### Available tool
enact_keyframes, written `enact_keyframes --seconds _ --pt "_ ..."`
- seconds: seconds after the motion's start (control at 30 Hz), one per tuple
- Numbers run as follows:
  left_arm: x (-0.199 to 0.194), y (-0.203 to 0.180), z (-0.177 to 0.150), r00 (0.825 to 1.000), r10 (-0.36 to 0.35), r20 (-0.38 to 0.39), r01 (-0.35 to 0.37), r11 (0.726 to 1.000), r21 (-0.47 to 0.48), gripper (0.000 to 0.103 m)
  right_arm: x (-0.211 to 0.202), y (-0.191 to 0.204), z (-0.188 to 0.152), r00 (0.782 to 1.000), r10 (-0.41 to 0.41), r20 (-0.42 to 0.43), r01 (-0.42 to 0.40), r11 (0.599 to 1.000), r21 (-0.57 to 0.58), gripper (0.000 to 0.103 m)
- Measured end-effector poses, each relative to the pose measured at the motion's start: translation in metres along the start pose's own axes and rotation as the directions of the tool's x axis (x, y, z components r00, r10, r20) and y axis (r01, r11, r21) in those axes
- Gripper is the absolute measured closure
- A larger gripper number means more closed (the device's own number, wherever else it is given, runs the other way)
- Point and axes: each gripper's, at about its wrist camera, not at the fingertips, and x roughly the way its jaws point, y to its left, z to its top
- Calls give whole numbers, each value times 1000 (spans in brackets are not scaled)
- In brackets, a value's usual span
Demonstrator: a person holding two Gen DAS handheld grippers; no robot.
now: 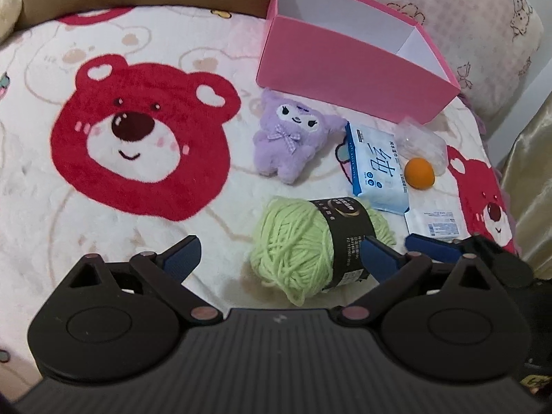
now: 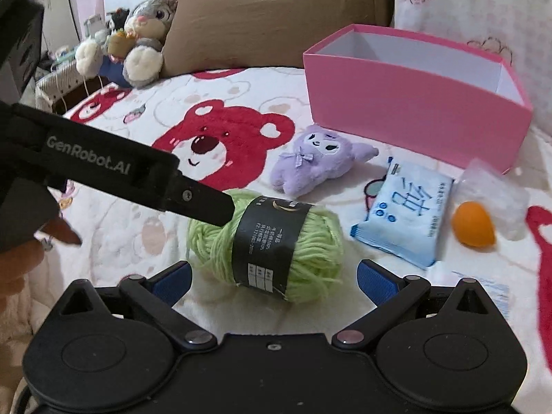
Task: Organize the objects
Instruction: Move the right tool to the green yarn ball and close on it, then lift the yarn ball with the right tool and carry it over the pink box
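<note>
Left gripper (image 1: 279,258) has its blue pads spread wide, released, and the green yarn ball (image 1: 303,248) sits right in that gap, nearer the right-hand pad, which overlaps the black label; whether that pad actually touches I cannot tell. Right gripper (image 2: 272,279) is spread wide as well, nothing clamped, with the same yarn lying just ahead of its pads and not touching them. The skein lies on its side on the bear-print blanket (image 1: 114,207), long axis running across the right wrist view, the black paper band (image 2: 265,245) wrapped around its middle with the printing turned sideways. In the right wrist view the left gripper's black body comes in from the left edge and its tip covers the yarn's upper left end. Just beyond the yarn, a purple plush toy (image 1: 289,138) lies on its back, head toward the box. Beside it a blue tissue pack (image 1: 376,169), then an orange egg-shaped thing (image 1: 419,173) touching a crumpled clear plastic wrapper (image 1: 421,143) whose contents are hard to make out. A small white packet (image 1: 434,224) is partly covered by the right gripper's finger in the left wrist view. Further back stands the open pink box (image 1: 345,69), white inside; what shows of its interior is bare, its floor hidden by the near wall. A brown pillow (image 2: 276,24) and a grey plush rabbit (image 2: 145,34) lean behind.
</note>
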Motion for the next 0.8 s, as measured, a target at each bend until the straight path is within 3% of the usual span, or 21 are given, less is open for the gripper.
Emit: enact_keyframes --seconds 0.17,0.3,0.37,0.47,0.6,0.8 --pt "15 11 -1 999 -37 6 37 998 -42 23 16 -8 -3 1000 9 -5 -9 1000 -1 0" --pt "28 15 -2 989 -144 -29 140 985 -104 38 31 -10 -5 998 32 -45 -31 999 16 0" --pt "32 15 -4 986 -163 -26 158 978 -136 43 33 -9 -8 997 62 -40 -61 998 32 1" --pt "33 13 -5 987 -157 -21 154 980 -123 50 33 -5 -8 1000 12 -26 -11 999 40 13" --pt "26 9 -4 986 -169 -3 168 981 -100 55 23 -4 -4 1000 -4 -14 5 999 51 23" --pt "-3 -4 -4 983 -177 40 178 984 -20 54 -1 15 5 996 -77 38 78 997 -14 25"
